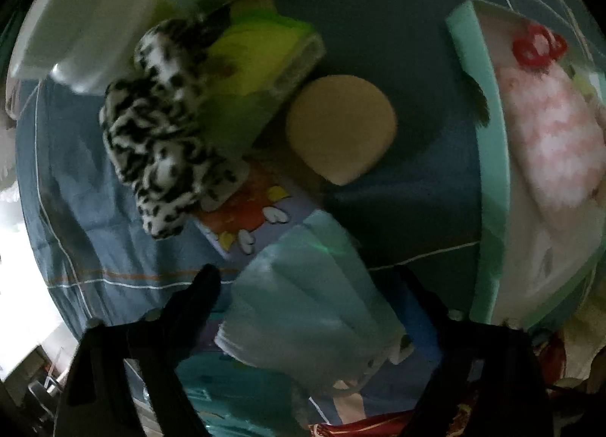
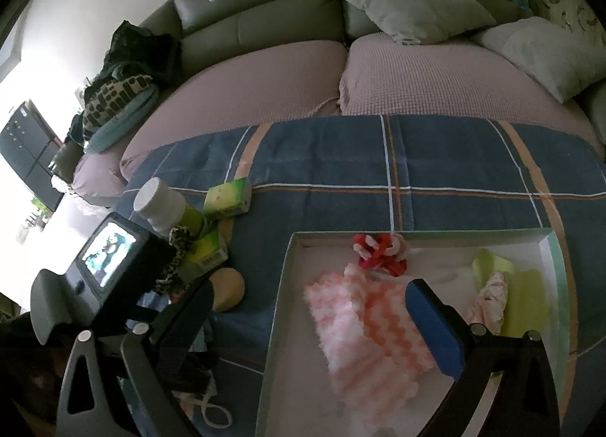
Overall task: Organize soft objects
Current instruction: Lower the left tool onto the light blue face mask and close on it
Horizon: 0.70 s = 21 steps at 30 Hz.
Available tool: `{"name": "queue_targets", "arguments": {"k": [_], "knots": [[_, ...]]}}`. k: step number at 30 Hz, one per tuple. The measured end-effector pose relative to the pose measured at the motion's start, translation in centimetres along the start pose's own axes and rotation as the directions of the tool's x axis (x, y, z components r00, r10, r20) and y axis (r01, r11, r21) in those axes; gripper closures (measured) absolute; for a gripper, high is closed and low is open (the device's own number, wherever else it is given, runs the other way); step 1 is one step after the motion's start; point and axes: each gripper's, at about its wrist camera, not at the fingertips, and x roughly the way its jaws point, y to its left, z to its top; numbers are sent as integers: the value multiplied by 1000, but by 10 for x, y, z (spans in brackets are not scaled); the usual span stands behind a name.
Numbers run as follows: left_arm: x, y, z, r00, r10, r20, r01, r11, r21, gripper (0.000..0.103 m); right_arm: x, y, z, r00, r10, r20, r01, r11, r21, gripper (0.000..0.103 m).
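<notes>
Left wrist view: the left gripper point(image 1: 314, 308) straddles a pale blue face mask point(image 1: 306, 304) at lower centre, fingers apart, not yet pinching, poised for pickup. Right wrist view: the right gripper point(image 2: 306, 308) hangs open over the box point(image 2: 280, 285), where the pink cloth point(image 2: 363, 315) already lies sorted.

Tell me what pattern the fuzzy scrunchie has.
Black-and-white leopard spots on the scrunchie, clearest in the left wrist view.

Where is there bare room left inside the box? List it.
In the box, bare floor lies between the pink-and-white cloth and the yellow cloth, and along the back wall right of the red scrunchie. Outside, its left side is crowded: round sponge, tissue packs.
</notes>
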Motion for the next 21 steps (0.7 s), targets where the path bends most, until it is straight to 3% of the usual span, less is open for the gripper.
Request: {"name": "queue_targets", "arguments": {"k": [7, 12, 18, 21], "knots": [[-15, -6, 2, 999, 46, 26, -47, 999, 18, 47, 1, 1, 0, 1000, 8, -2, -8, 1000, -1, 1], [-29, 5, -1, 998, 31, 60, -32, 999, 4, 58, 1, -2, 0, 1000, 8, 0, -8, 1000, 8, 1], [-60, 25, -17, 983, -79, 163, 85, 996, -35, 58, 0, -4, 1, 1000, 12, 2, -12, 1000, 16, 1], [-80, 39, -28, 958, -135, 255, 153, 987, -54, 58, -1, -6, 1, 1000, 13, 4, -13, 1000, 20, 1]]}}
